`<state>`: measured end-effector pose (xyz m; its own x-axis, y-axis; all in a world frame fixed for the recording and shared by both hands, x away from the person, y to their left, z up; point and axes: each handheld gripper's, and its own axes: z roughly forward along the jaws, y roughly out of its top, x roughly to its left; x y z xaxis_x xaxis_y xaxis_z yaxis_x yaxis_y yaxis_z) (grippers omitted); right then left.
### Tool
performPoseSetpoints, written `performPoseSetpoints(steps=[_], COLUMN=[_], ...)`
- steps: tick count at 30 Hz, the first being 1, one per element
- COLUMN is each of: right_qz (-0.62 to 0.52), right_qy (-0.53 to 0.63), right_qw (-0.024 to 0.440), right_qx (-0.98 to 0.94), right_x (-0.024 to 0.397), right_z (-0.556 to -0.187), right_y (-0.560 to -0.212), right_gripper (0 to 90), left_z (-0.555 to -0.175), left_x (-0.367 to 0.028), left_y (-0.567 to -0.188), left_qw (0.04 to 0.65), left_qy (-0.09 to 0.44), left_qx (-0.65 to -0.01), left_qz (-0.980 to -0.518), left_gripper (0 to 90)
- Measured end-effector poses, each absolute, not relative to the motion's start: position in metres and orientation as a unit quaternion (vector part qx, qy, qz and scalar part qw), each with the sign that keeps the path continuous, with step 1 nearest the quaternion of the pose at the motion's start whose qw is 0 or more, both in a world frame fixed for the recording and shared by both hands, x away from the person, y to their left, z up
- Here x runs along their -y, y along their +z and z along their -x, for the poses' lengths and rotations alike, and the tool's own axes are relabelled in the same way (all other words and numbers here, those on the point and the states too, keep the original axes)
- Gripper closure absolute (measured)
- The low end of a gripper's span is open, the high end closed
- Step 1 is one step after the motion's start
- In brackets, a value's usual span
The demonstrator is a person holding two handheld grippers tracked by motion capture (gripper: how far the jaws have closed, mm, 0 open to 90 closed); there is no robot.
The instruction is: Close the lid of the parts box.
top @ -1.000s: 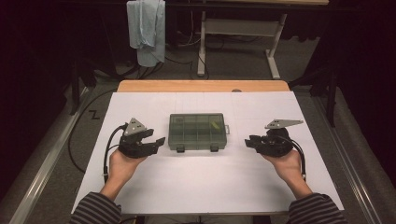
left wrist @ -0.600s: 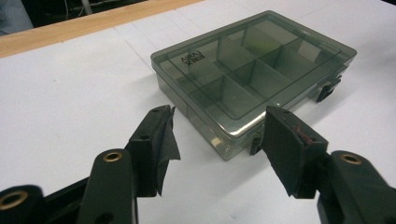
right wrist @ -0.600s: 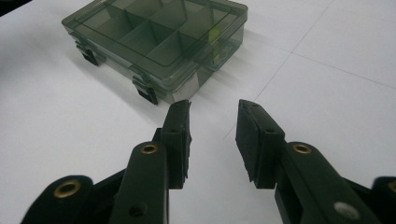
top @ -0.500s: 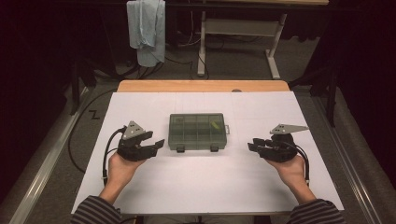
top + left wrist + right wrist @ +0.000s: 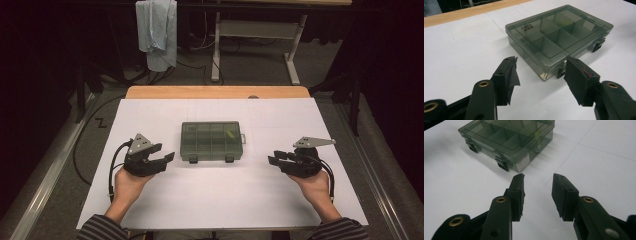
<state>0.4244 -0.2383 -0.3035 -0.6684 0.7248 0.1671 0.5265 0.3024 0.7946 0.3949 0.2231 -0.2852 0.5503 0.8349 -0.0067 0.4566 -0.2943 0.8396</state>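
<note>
The small yellowish item (image 5: 230, 133) inside the compartment box (image 5: 212, 141) is too small in the high view to be identified, and it is blurred behind the tinted lid in the right gripper view. The embossed lettering (image 5: 526, 28) on the lid cannot be read with certainty. The box's far corner is cut off by the right gripper view's top edge. The person's forearms (image 5: 102, 227) are cropped at the bottom.
</note>
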Motion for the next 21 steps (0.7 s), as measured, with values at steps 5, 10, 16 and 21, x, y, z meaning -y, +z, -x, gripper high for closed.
performPoseSetpoints(steps=[5,10,16,21], right_qz=[-0.392,-0.391,-0.397,-0.398], right_qy=[0.444,0.445,0.451,0.454], right_qw=[0.111,0.112,0.116,0.119], right_qx=[-0.798,-0.798,-0.791,-0.788], right_x=[0.240,0.242,0.246,0.248], right_z=[-0.421,-0.417,-0.414,-0.413], right_y=[-0.306,-0.309,-0.310,-0.312], right_gripper=[63.2,61.9,61.6,61.3], left_z=[-0.393,-0.391,-0.389,-0.388], left_x=[-0.224,-0.225,-0.225,-0.227], left_y=[-0.288,-0.292,-0.295,-0.298], left_qw=[0.424,0.425,0.424,0.424], left_qy=[0.225,0.226,0.231,0.232], left_qx=[-0.419,-0.421,-0.420,-0.422], left_qz=[-0.771,-0.769,-0.769,-0.767], left_gripper=[42.1,42.1,42.1,42.0])
